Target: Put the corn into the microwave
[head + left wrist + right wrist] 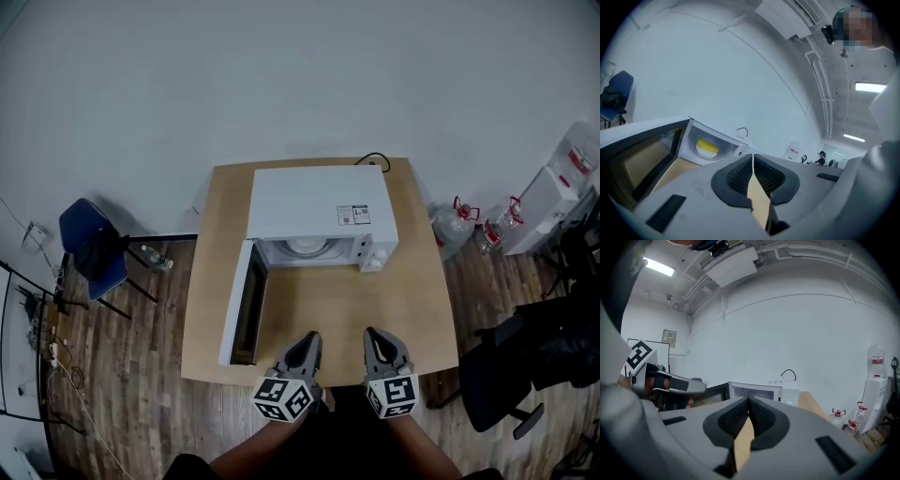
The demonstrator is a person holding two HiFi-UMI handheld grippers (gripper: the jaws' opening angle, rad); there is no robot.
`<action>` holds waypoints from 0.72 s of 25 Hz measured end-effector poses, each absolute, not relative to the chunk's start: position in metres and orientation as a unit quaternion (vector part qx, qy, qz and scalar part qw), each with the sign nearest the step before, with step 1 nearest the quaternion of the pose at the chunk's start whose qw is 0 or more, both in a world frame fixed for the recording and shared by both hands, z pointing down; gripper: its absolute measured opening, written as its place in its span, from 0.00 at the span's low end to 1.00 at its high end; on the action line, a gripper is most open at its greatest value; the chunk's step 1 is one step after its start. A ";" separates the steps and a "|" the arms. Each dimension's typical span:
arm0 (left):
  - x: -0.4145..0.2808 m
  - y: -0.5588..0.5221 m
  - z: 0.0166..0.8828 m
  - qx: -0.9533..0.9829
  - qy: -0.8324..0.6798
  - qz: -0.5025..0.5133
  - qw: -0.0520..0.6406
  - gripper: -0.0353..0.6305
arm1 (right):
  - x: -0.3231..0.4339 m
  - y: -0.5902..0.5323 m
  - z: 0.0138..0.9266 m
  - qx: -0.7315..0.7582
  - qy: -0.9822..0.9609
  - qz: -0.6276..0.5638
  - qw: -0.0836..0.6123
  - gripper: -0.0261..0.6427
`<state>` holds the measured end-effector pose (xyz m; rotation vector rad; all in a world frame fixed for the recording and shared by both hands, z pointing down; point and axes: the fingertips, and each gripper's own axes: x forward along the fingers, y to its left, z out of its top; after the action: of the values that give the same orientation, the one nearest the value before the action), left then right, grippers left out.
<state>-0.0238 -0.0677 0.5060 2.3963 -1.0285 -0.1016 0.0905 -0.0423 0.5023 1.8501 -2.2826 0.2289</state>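
A white microwave [319, 216] stands at the back of the wooden table [319, 309], its door [244, 305] swung wide open to the left. In the left gripper view the yellow corn [707, 146] lies on a white plate inside the microwave cavity. In the head view only the plate [305, 247] shows inside. My left gripper [309, 339] and right gripper [372, 335] sit side by side at the table's near edge, well short of the microwave. Both are shut with nothing held: the left gripper [753, 157] and the right gripper [749, 399] show pads pressed together.
A blue chair [94, 248] stands left of the table. Water jugs [455, 225] and a white dispenser [553, 192] stand to the right, with a black office chair [506, 375] at the near right. A black cable [372, 159] runs behind the microwave.
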 end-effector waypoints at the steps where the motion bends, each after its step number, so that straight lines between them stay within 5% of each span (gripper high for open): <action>1: -0.021 -0.058 0.502 0.892 -0.379 -0.031 0.245 0.09 | 0.087 -0.035 0.500 0.620 -0.775 0.075 0.100 0.13; 10: 0.001 0.023 0.466 0.909 -0.401 -0.005 0.112 0.09 | 0.090 0.028 0.489 0.595 -0.795 0.078 0.090 0.13; 18: 0.025 0.142 0.488 0.890 -0.437 0.037 0.126 0.09 | 0.113 0.147 0.479 0.560 -0.820 0.108 0.050 0.13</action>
<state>0.0251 0.1418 0.4882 2.5911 -1.2722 0.1063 0.1130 0.1466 0.4786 1.7043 -2.4966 0.3292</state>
